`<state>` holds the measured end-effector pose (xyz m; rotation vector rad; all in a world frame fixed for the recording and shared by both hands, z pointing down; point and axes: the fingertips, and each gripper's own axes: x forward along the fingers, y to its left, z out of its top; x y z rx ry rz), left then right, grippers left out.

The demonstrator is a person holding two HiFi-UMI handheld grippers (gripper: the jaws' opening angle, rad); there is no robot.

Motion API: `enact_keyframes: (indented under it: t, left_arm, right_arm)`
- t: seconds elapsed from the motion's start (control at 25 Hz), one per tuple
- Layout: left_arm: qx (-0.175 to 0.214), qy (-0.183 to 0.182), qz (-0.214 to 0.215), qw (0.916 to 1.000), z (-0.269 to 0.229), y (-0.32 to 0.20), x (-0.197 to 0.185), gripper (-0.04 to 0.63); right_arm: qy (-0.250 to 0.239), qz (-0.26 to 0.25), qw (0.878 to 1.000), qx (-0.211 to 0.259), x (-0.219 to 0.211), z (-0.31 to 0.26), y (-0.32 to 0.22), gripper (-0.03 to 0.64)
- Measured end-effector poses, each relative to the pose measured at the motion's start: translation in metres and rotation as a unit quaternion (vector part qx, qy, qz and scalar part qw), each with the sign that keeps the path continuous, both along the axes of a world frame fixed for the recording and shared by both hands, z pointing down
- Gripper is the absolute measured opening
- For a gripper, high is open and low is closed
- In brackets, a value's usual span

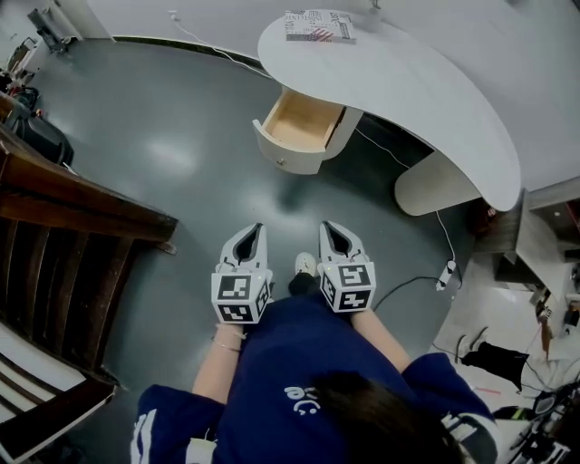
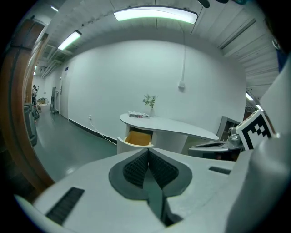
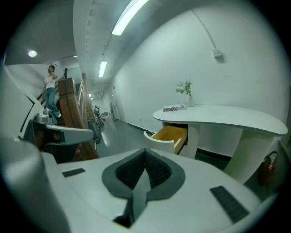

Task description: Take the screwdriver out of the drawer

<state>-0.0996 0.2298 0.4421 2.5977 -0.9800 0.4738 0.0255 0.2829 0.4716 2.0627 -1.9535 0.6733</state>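
Note:
A white curved desk [image 1: 426, 100] stands ahead with its wooden-lined drawer [image 1: 299, 127] pulled open. The part of its inside that shows is bare, and no screwdriver is visible in any view. My left gripper [image 1: 255, 229] and right gripper [image 1: 328, 227] hang side by side over the grey floor, well short of the drawer, both shut with nothing between their pads. In the left gripper view the shut jaws [image 2: 148, 154] point at the drawer [image 2: 137, 138]. In the right gripper view the shut jaws [image 3: 145, 155] point toward the drawer [image 3: 170, 135].
A book [image 1: 319, 25] lies on the desk top, and a small plant [image 2: 149, 101] stands near it. Dark wooden stairs [image 1: 63, 245] run along the left. A power strip with a cable [image 1: 446, 272] lies on the floor at the right. A person [image 3: 51, 91] stands far off.

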Motion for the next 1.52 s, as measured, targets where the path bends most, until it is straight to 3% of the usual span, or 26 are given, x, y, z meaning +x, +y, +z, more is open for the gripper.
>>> enact_keyframes:
  t: [0.4, 0.88, 1.12, 1.32, 1.52]
  left_arm:
    - [0.000, -0.007, -0.025, 0.9997, 0.005, -0.026, 0.062, 0.005]
    - [-0.017, -0.015, -0.042, 0.9989, 0.019, -0.052, 0.073, 0.005]
    - [-0.029, -0.012, -0.020, 0.9993, 0.027, -0.092, 0.090, 0.005]
    - [-0.033, -0.010, 0.002, 0.9994, 0.028, -0.136, 0.103, 0.005]
    - [-0.044, -0.015, 0.031, 0.9984, 0.036, -0.179, 0.111, 0.005]
  right_arm:
    - [-0.003, -0.038, 0.999, 0.003, 0.063, 0.004, -0.039, 0.008]
    - [-0.012, -0.056, 0.998, -0.012, 0.076, 0.018, -0.061, 0.008]
    - [-0.005, -0.028, 0.999, -0.029, 0.098, 0.022, -0.087, 0.008]
    - [-0.003, -0.032, 0.999, -0.043, 0.098, 0.025, -0.127, 0.008]
    - [-0.029, -0.035, 0.998, -0.042, 0.095, 0.025, -0.171, 0.008]
